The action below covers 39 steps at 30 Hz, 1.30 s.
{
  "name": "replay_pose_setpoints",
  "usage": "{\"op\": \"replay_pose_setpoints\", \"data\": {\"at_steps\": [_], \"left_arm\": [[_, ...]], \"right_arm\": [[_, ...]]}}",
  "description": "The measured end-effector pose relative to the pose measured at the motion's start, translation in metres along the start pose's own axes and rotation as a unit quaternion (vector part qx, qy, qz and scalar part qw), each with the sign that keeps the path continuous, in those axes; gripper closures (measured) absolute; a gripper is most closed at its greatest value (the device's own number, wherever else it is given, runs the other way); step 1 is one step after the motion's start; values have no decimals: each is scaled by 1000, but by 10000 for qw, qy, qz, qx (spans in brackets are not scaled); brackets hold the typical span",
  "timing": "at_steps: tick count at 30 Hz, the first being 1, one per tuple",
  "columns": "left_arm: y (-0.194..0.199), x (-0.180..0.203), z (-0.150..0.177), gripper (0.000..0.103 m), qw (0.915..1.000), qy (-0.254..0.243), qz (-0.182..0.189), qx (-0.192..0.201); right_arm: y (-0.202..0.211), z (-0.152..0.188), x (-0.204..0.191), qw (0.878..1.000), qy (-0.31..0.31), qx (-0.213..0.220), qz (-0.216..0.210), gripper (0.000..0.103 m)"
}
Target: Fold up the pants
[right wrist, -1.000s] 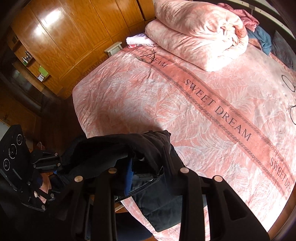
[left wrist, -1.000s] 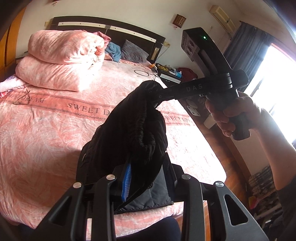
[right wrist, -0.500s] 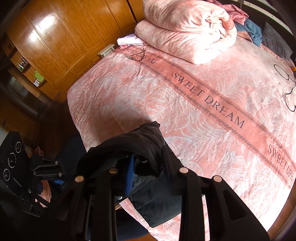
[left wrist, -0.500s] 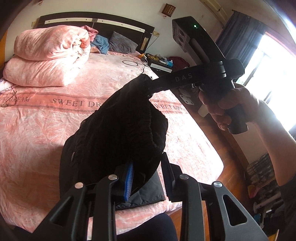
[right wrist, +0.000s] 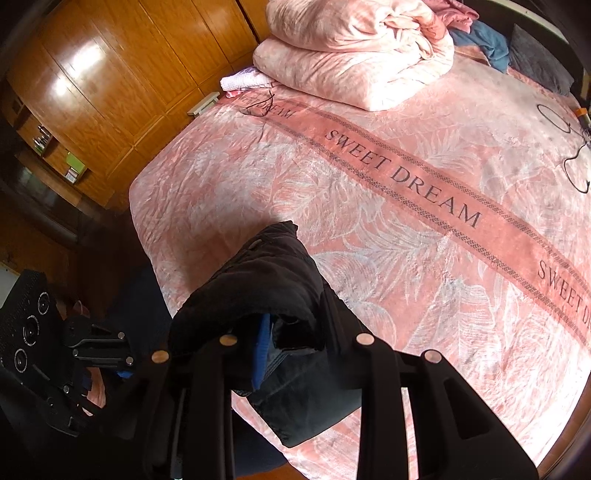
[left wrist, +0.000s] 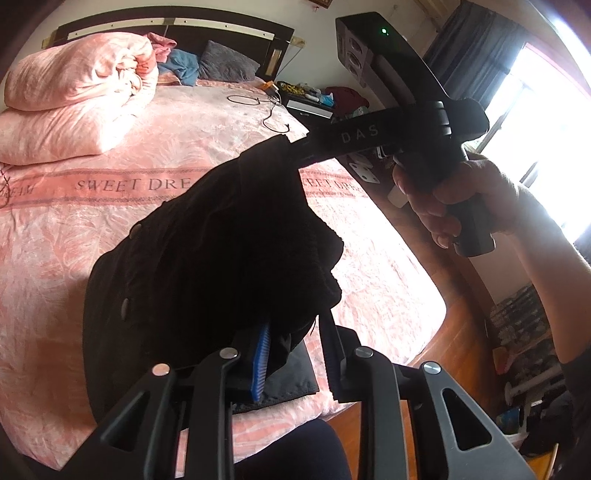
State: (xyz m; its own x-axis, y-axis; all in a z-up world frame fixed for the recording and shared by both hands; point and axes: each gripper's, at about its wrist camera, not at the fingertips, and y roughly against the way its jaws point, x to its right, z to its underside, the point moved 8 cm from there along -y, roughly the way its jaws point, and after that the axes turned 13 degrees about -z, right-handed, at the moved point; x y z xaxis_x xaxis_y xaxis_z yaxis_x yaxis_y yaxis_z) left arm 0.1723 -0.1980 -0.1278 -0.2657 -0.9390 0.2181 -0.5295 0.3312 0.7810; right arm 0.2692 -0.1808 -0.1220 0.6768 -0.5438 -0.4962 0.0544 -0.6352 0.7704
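The black fabric pants (left wrist: 207, 258) hang bunched between both grippers above the near edge of the bed with its pink leaf-patterned cover (left wrist: 74, 229), their lower part draping onto that cover. The left gripper (left wrist: 295, 354) has its jaws closing, a fold of the pants between its blue-padded fingers (left wrist: 260, 363). The right gripper (right wrist: 295, 343) pinches another part of the pants; in the left wrist view its tip is buried in the cloth, with a person's hand (left wrist: 454, 195) around its handle. A folded pink quilt (left wrist: 74, 92) lies at the far left of the bed, near the dark headboard (left wrist: 170, 26)
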Motion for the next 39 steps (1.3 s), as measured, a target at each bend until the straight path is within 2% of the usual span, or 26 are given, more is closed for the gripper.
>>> {"op": "replay_pose_setpoints", "data": {"at_steps": [19,39], "left_arm": [[-59,18,25,78,9980,-249,34,-575],[-136,24,52,78,9909,-466,-42,-1262]], "right_arm": [[-23,46,56,9995,-267,23,-167,79],[-55,100,114,9963,-656,152,-530,80]]}}
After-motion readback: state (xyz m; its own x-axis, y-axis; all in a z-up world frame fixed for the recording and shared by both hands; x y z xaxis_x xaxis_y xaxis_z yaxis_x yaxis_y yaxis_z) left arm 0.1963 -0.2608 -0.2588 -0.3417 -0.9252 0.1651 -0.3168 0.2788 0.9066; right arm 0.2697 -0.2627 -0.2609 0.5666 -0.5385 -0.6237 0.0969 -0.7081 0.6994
